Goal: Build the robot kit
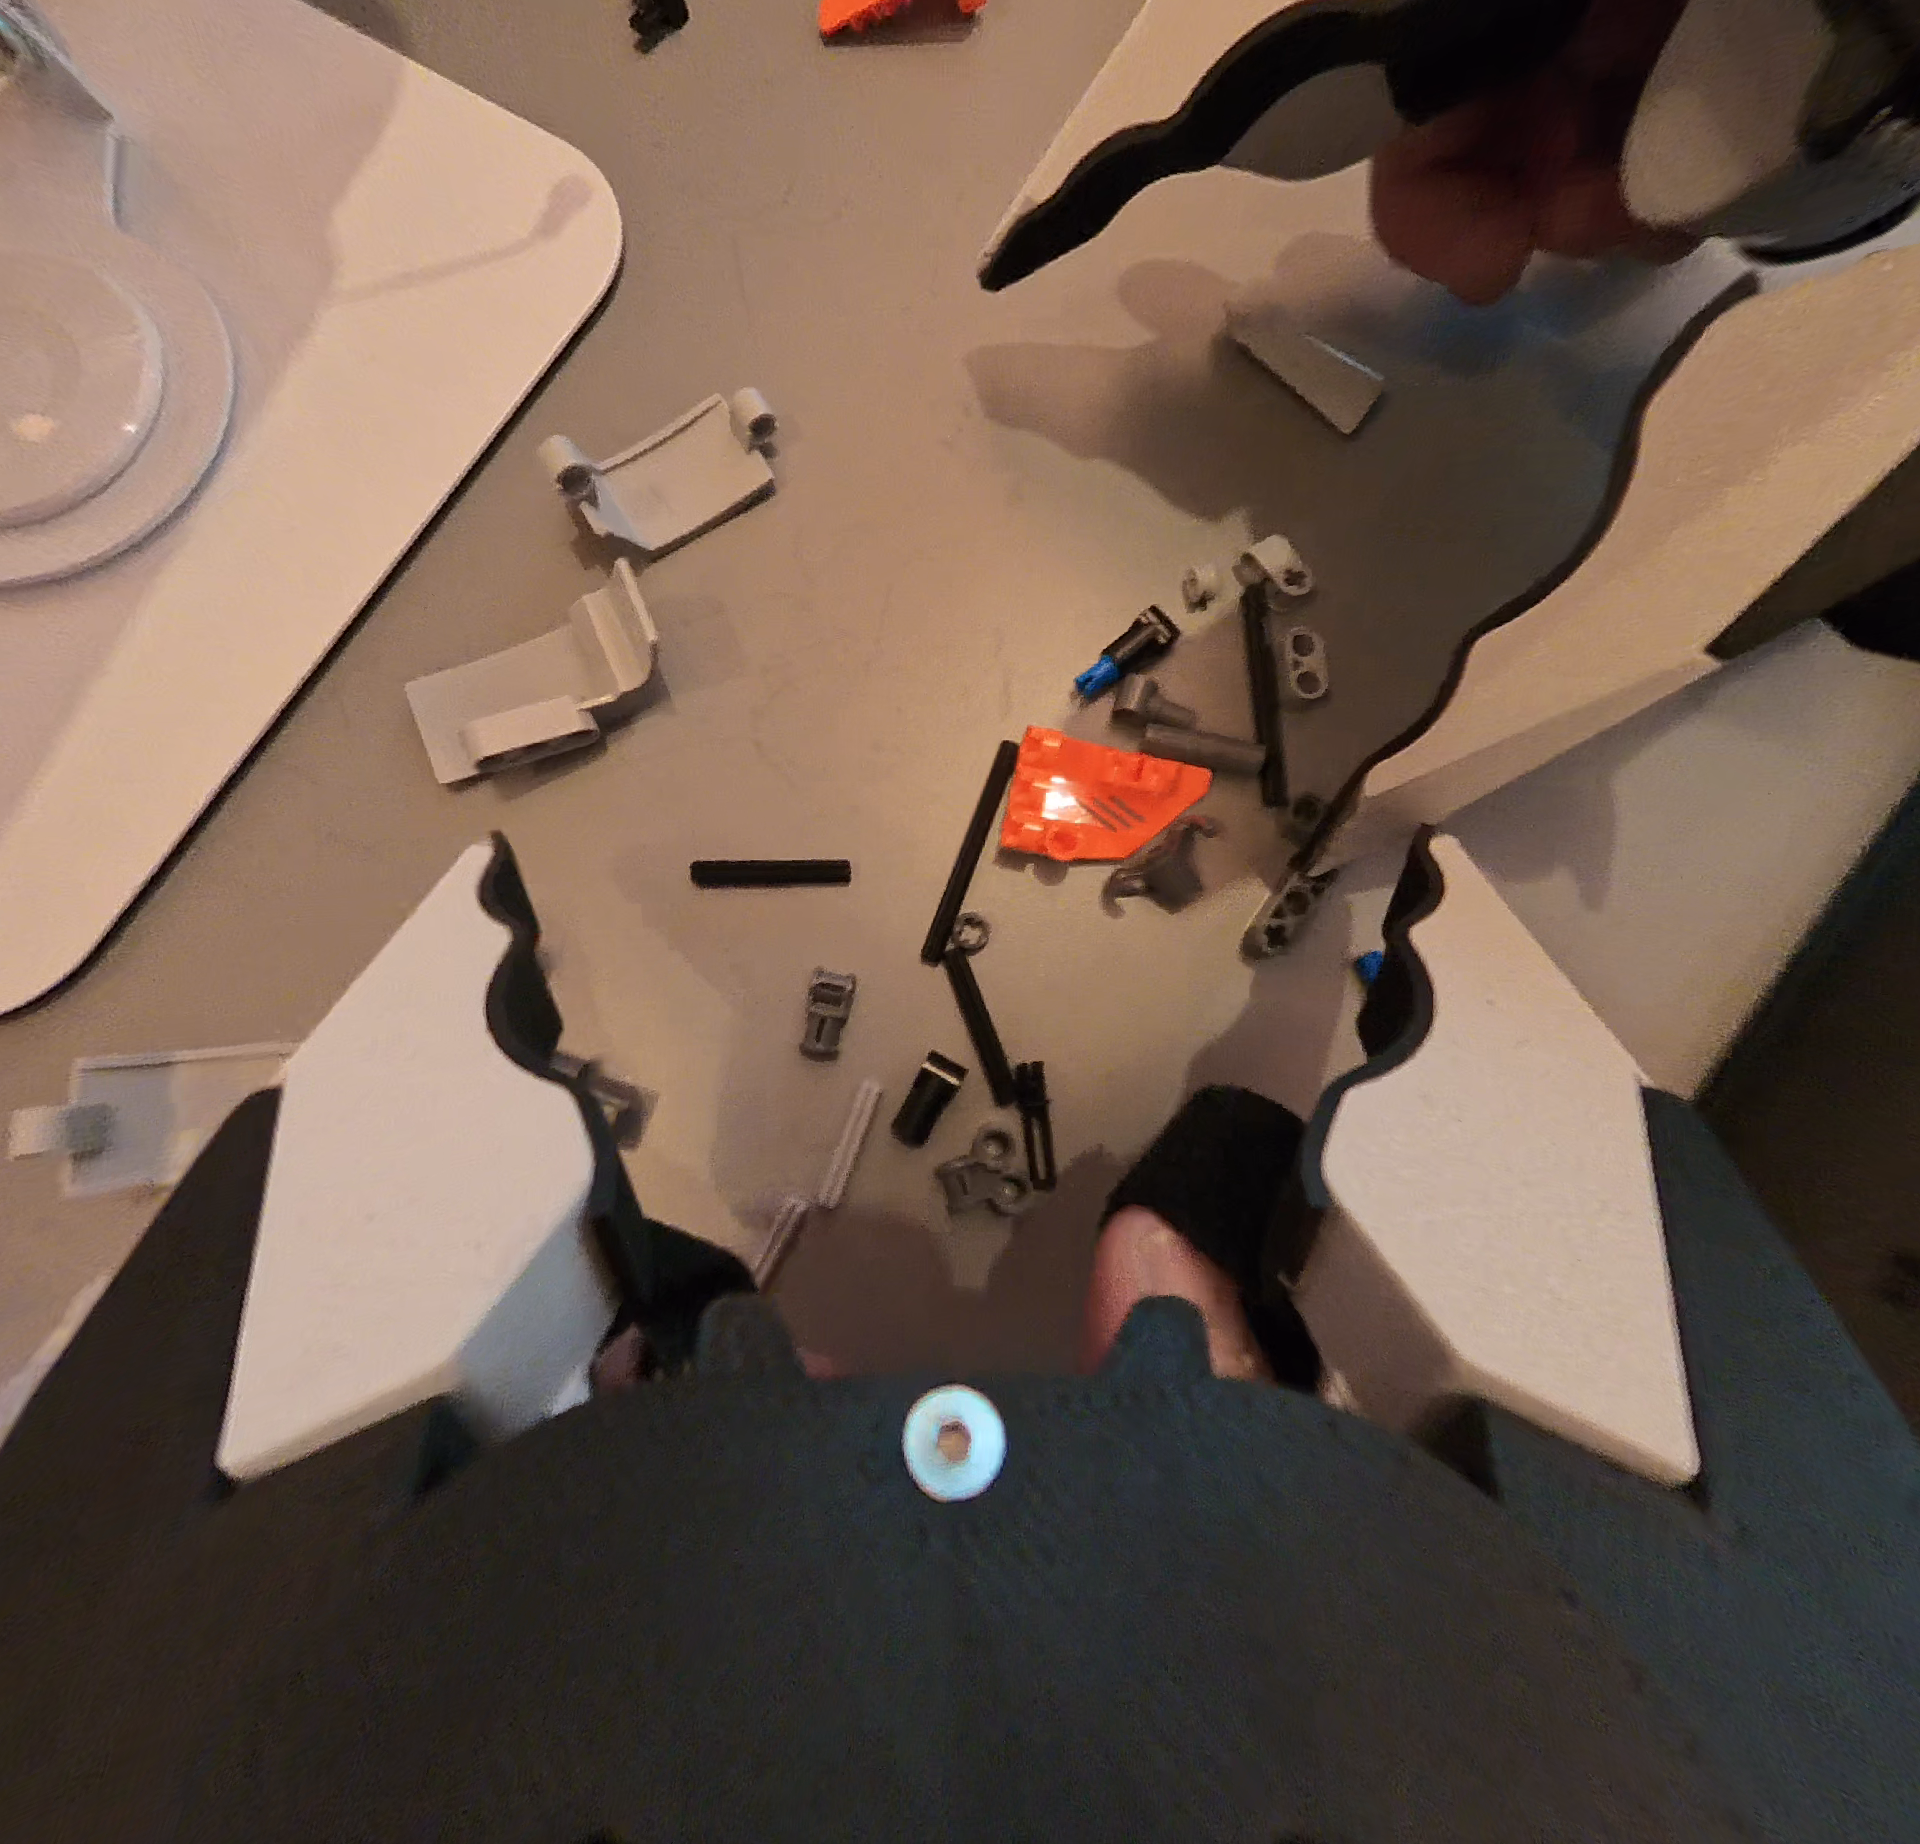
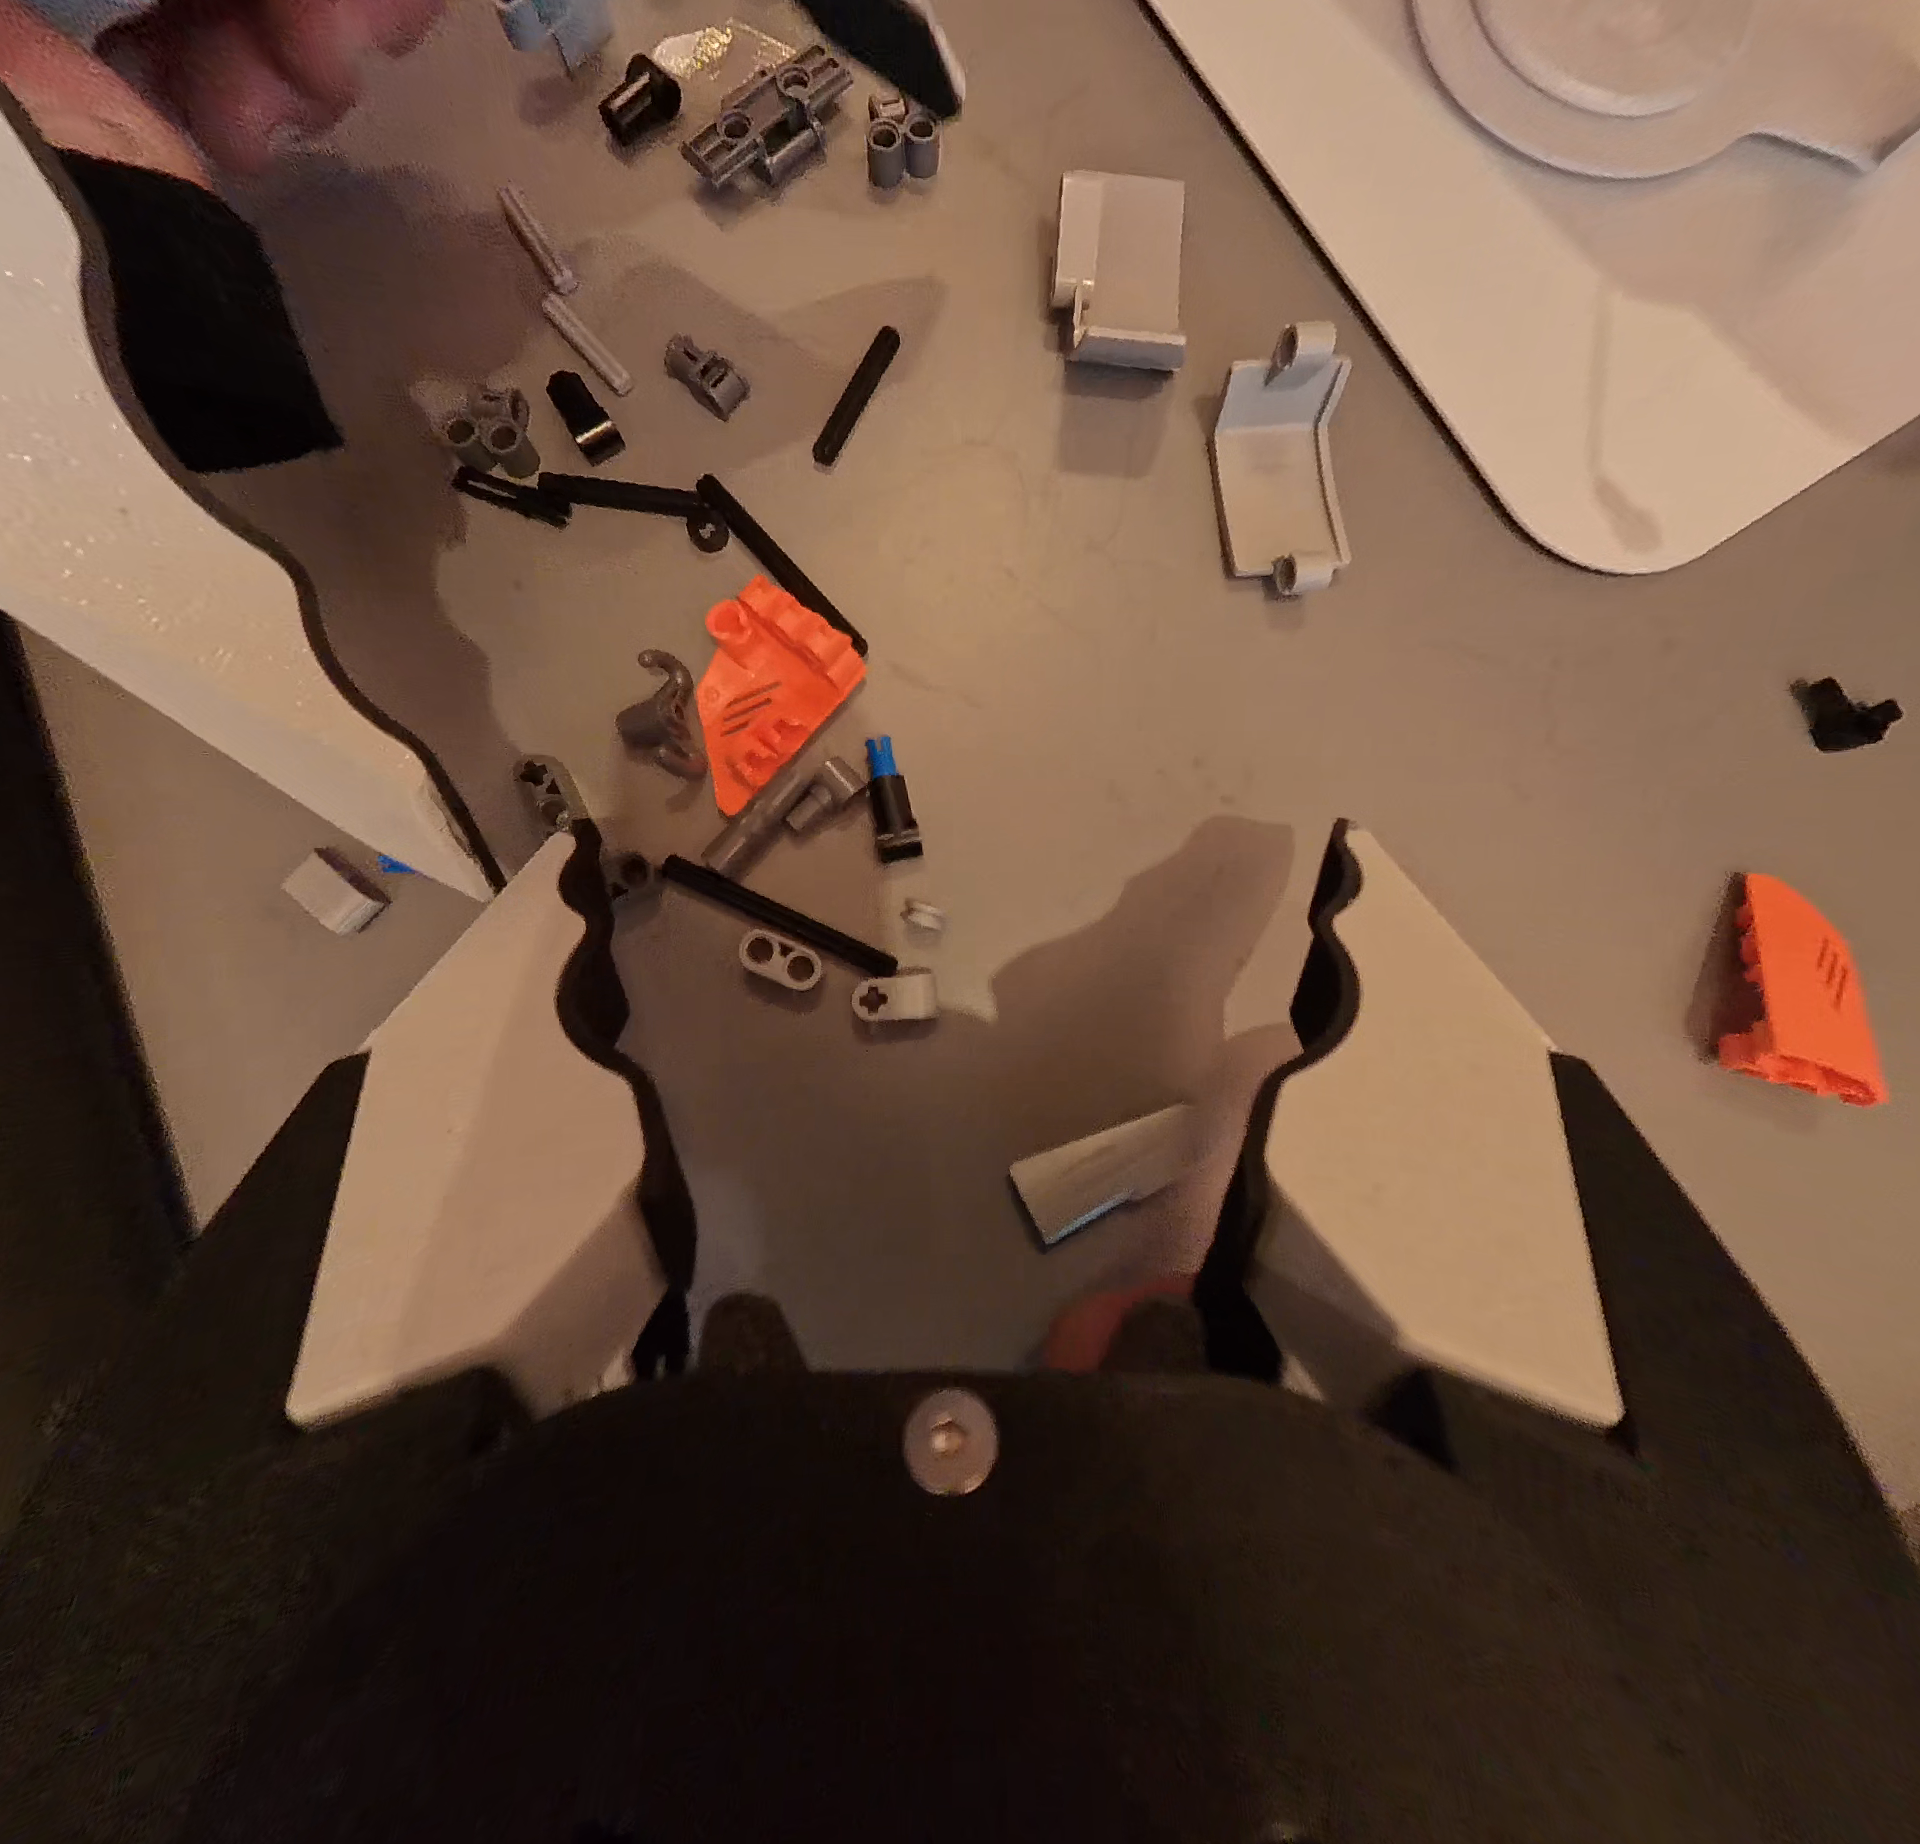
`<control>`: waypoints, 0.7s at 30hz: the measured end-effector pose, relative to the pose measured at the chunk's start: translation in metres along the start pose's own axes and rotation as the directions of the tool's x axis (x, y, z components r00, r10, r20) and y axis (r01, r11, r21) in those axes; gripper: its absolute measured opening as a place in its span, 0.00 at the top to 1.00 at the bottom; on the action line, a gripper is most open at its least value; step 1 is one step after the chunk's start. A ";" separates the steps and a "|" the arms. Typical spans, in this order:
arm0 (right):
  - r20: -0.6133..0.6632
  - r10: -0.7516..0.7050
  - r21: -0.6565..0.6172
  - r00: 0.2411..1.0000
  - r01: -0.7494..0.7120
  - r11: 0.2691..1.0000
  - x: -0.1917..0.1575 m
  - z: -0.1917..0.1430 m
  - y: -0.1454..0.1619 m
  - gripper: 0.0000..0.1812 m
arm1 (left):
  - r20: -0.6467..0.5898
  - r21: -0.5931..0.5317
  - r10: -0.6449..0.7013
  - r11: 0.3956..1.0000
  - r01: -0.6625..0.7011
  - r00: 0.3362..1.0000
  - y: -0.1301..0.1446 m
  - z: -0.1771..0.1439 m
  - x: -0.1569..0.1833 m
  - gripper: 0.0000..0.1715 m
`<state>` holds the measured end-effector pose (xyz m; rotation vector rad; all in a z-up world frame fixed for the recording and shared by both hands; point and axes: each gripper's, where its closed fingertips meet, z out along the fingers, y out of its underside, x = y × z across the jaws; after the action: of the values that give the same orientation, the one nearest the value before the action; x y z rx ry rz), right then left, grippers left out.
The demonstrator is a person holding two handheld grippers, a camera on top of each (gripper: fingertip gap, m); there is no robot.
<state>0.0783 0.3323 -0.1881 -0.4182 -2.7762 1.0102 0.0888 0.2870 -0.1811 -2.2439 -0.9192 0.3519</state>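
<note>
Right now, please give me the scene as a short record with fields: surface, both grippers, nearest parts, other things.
surface: grey table scattered with small building-toy parts
left gripper: open, holds nothing, above the loose parts
near left gripper: black axle, dark grey connector, orange panel
right gripper: open, holds nothing
near right gripper: light grey two-hole connector, long black axle, grey wedge piece
other things: two light grey curved panels, second orange panel, white tray at the table's edge
</note>
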 end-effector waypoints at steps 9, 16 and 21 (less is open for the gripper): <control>0.032 0.033 0.029 0.999 -0.034 0.999 -0.001 0.005 0.001 0.25 | 0.031 -0.079 -0.019 0.997 0.021 0.999 0.021 0.013 -0.002 0.08; 0.047 0.094 -0.015 0.994 -0.094 0.995 0.004 0.010 0.006 0.17 | 0.041 0.003 -0.023 1.000 0.023 0.999 0.020 0.013 -0.004 0.07; 0.033 0.111 -0.010 0.993 -0.110 0.994 0.008 0.013 0.006 0.14 | 0.053 0.009 -0.038 0.999 0.038 0.998 0.021 0.012 -0.010 0.07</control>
<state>0.0688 0.3311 -0.2010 -0.5670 -2.8151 1.0384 0.0871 0.2753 -0.2038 -2.2166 -0.9851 0.3990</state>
